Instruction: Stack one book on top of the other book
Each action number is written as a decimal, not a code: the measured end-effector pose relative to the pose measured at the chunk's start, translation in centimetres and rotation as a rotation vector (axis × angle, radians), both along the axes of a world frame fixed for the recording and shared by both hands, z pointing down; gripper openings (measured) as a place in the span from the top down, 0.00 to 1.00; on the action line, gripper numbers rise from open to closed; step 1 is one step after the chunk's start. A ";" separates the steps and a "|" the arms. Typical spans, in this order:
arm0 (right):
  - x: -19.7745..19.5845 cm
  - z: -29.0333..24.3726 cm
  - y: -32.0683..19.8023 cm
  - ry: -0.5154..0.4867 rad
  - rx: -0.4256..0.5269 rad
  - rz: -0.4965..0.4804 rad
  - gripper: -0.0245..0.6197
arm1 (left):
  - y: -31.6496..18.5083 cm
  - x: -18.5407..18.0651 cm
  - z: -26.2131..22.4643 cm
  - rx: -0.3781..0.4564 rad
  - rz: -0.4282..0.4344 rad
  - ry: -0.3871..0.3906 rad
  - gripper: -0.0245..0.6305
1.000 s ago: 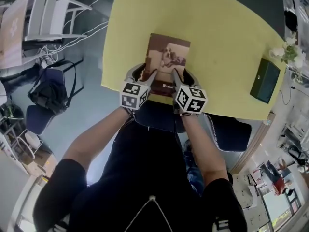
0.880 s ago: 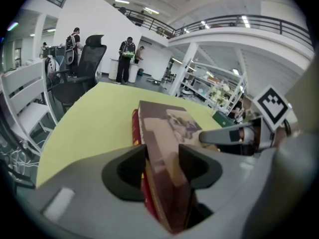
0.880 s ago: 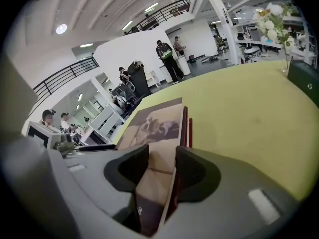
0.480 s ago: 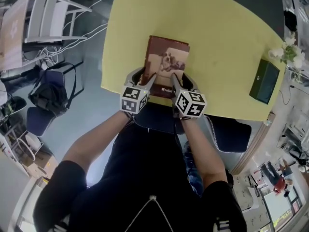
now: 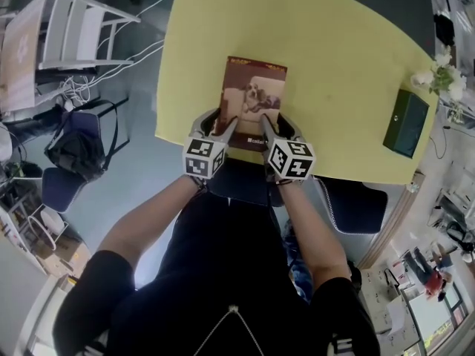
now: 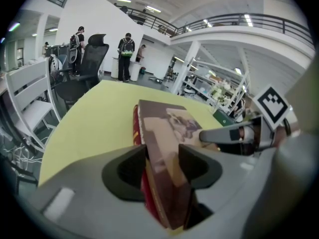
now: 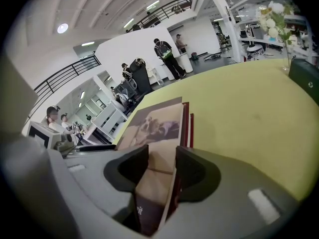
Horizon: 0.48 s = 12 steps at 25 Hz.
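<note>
Yellow tabletop [image 5: 334,58] fills the upper part of the head view, with the person's two bare forearms reaching over its near edge. A brown-covered book [image 5: 252,99] with a picture of a dog lies flat near that edge, its long side running away from the person. A red book [image 6: 135,128] lies under it, its spine showing along the left side in the left gripper view.

The left gripper [image 6: 162,166] is clamped on the near left corner of the brown-covered book, its pads pressed to the book from both sides. The right gripper [image 7: 162,168] is clamped the same way on the near right corner. Whether the red book is also in either grip cannot be told.

A dark green box [image 5: 407,122] sits well apart, at the table's right edge, with white flowers [image 5: 444,76] just beyond it.
</note>
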State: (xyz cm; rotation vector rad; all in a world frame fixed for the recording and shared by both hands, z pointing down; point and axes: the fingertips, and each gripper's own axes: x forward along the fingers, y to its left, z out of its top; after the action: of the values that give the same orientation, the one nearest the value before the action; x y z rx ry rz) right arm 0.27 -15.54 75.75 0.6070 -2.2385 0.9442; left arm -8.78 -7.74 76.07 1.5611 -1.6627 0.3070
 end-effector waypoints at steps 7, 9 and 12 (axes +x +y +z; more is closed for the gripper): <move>0.1 0.0 0.0 -0.002 -0.001 0.008 0.69 | -0.2 0.0 0.0 0.002 0.019 -0.006 0.62; 0.2 0.0 0.0 -0.002 -0.001 0.007 0.69 | -0.3 0.0 0.0 0.003 0.018 -0.009 0.62; 0.1 0.0 0.0 -0.009 -0.004 0.002 0.69 | -0.3 0.0 0.0 0.004 0.022 -0.014 0.62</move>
State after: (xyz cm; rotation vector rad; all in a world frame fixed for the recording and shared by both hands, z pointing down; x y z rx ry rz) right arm 0.42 -15.54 75.79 0.6036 -2.2440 0.9544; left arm -8.79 -8.09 76.05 1.5844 -1.6584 0.3267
